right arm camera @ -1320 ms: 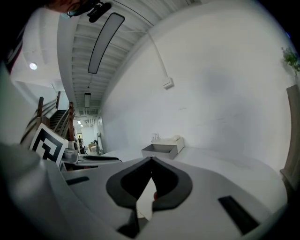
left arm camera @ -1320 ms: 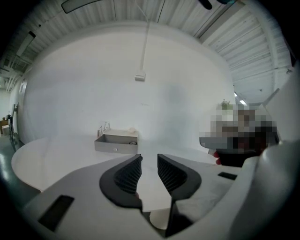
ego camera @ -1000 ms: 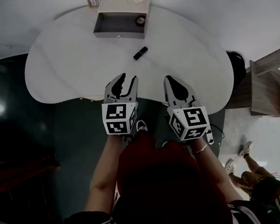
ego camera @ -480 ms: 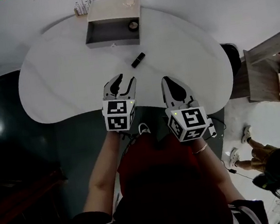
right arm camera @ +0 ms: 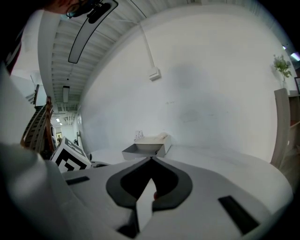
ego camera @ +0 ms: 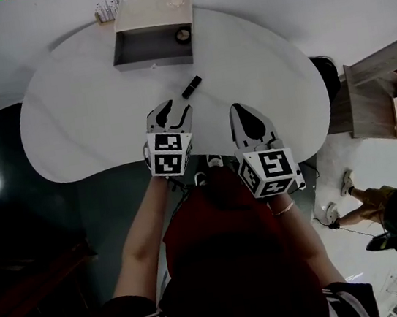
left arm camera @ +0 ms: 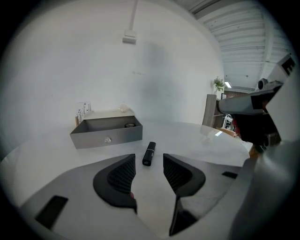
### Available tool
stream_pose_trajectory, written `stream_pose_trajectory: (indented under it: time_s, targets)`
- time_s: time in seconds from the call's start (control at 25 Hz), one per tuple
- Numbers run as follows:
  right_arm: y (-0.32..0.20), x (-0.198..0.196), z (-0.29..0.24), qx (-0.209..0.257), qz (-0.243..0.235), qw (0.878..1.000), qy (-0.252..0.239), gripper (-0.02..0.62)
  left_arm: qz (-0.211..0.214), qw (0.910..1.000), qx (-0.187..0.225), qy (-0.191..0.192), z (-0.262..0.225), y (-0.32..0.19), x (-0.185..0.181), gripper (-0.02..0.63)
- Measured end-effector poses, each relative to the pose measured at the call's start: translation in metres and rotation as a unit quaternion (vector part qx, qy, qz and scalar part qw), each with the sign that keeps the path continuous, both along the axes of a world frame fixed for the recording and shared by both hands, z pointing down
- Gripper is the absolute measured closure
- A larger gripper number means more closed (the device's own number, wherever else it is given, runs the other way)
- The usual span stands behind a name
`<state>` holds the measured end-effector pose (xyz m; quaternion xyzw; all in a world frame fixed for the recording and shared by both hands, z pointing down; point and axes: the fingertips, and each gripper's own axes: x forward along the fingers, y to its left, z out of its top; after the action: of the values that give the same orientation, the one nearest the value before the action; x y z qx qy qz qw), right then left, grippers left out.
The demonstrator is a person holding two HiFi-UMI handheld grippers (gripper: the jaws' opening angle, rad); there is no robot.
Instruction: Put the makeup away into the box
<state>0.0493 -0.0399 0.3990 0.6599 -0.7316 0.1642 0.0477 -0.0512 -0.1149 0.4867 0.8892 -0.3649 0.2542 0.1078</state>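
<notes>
One slim black makeup tube (ego camera: 191, 87) on white counter (ego camera: 67, 122); one open grey box (ego camera: 151, 50). Left tool (ego camera: 175, 110) just spread wide, empty; right tool (ego camera: 241, 109) pressed closed, empty. Tube visible in head and left gripper views only.

The lipstick tube (ego camera: 191, 87) lies on the table (ego camera: 88, 111) just ahead of the left gripper (ego camera: 174, 110), in line with the gap of its jaws, which have just been opening with nothing between them. Farther ahead stands the box (ego camera: 152, 54), with a small jar (ego camera: 182, 35) inside, in its right part. A small rack (ego camera: 106, 7) stands behind the box's left corner, and the right gripper (ego camera: 243, 110) is just to the right of the left one.
</notes>
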Motion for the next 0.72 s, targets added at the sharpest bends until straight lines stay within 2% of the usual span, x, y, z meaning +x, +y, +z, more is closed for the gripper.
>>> stream_pose_trajectory:
  time_s: [0.72]
  targets:
    - [-0.048, 0.024, 0.016, -0.018, 0.0, 1.0, -0.02, 0.581, 0.036, 0.9962, -0.048, -0.063, 0.041, -0.036, 0.035, 0.419]
